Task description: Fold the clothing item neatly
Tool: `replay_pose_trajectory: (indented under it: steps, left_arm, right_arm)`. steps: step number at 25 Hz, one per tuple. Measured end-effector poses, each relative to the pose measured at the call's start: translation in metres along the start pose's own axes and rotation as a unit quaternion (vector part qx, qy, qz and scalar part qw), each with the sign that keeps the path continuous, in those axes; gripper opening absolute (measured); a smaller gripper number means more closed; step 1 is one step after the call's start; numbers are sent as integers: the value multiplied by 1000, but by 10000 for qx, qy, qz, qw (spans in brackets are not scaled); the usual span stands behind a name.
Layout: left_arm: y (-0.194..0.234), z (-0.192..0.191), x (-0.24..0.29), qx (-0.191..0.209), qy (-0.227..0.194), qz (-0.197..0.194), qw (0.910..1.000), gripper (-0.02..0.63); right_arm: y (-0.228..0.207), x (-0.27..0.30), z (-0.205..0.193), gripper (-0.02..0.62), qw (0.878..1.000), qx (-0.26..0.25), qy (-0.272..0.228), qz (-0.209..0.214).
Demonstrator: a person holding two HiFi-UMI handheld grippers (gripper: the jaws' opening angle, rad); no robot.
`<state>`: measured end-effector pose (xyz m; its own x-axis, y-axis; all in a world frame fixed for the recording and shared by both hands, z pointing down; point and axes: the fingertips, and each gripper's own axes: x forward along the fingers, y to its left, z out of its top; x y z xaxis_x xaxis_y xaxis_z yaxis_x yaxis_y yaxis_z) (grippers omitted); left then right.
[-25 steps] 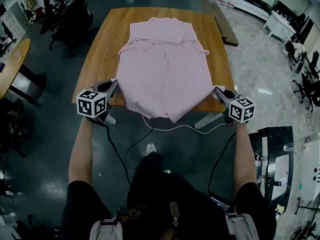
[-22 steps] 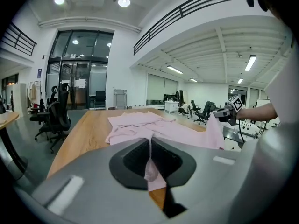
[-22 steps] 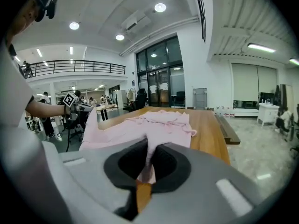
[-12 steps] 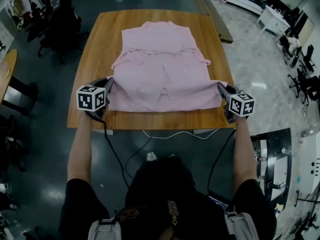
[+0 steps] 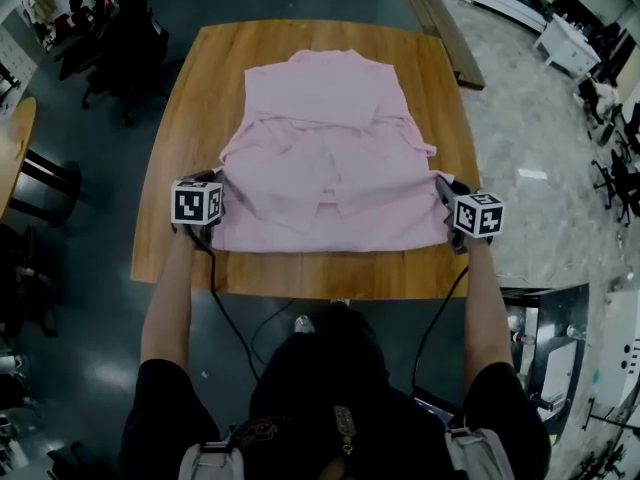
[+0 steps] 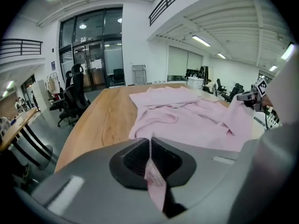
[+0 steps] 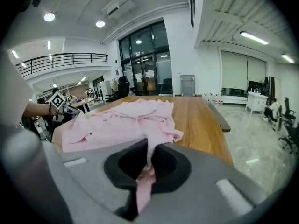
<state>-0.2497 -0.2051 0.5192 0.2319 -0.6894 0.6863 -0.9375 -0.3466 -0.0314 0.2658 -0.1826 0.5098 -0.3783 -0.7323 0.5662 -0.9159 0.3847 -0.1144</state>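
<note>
A pink shirt (image 5: 330, 158) lies spread on the wooden table (image 5: 195, 118), collar end far from me, with its sleeves folded in. My left gripper (image 5: 215, 190) is shut on the shirt's near left corner. My right gripper (image 5: 442, 194) is shut on the near right corner. The bottom hem runs straight between them, a little inside the table's near edge. In the left gripper view a strip of pink cloth (image 6: 154, 178) is pinched between the closed jaws, and the shirt (image 6: 187, 118) stretches away ahead. The right gripper view shows pinched cloth (image 7: 145, 176) too, with the shirt (image 7: 126, 120) beyond.
Black cables (image 5: 235, 318) hang from both grippers to the dark floor. Office chairs (image 5: 120, 48) stand at the far left, and a round wooden table (image 5: 15, 138) at the left edge. A long wooden bench (image 5: 445, 23) lies to the right of the table.
Both grippers have carried the shirt's lower end forward from beyond the table's near edge onto the tabletop. The hem, which hung down off the edge, now lies flat on the wood.
</note>
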Motion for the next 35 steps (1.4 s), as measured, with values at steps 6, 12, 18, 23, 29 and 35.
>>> replay_pose_trajectory:
  steps: [6,12,18,23,29,35]
  left_arm:
    - [9,-20,40,275,680,393,9965,14]
    - [15,-41,69,393,1289,493,9897,15]
    - [23,-41,55,74,1113,553,9922,177]
    - [21,-46,19,92,816,497,9954,204]
    - [-2,-79,-23,146,738,80,9971,204]
    - [-31,-115,-46,136,745,-429,9962,268]
  right_arm:
    - [-27,54,-27,9,9962,-190,837,-119]
    - [-34,78,-48,11,9900,-261,1373,-190]
    - [-37,70,-44,74,9927,-31,1180,-234]
    - [-44,32,-37,181,9936,26,881,-709]
    - [-20,-21,-43,181,9943,158,580,-875]
    - [20,-50,-88,181,9945,293,684,-733]
